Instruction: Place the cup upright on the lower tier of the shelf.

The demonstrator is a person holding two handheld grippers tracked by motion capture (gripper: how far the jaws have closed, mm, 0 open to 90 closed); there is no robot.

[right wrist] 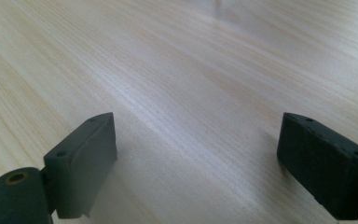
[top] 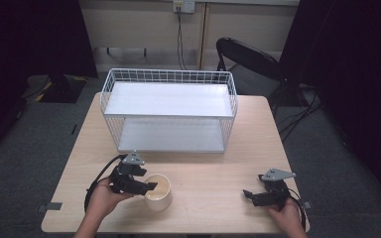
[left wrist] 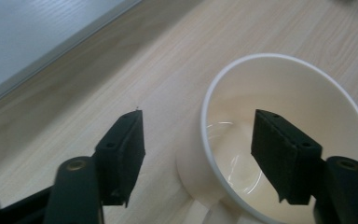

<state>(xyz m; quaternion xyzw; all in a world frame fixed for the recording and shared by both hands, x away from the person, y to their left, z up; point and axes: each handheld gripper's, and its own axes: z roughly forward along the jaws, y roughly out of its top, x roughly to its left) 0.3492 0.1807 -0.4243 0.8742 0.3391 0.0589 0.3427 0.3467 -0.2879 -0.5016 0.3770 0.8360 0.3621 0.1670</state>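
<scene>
A cream paper cup (top: 158, 191) stands upright on the wooden table (top: 213, 168), near its front edge left of the middle. My left gripper (top: 149, 187) reaches it from the left. In the left gripper view the cup (left wrist: 307, 88) looks empty, and the near side of its rim lies between the jaws of my left gripper (left wrist: 198, 140). One jaw is outside the wall and the other inside, both apart from it, so the gripper is open. My right gripper (top: 248, 194) rests low at the front right, and my right gripper (right wrist: 198, 154) is open wide over bare wood.
A white two-tier wire rack (top: 168, 99) stands at the back middle of the table, with both its shelves bare. A black folding chair (top: 248, 59) sits behind the table's far right corner. Cables trail on the grey floor at the right.
</scene>
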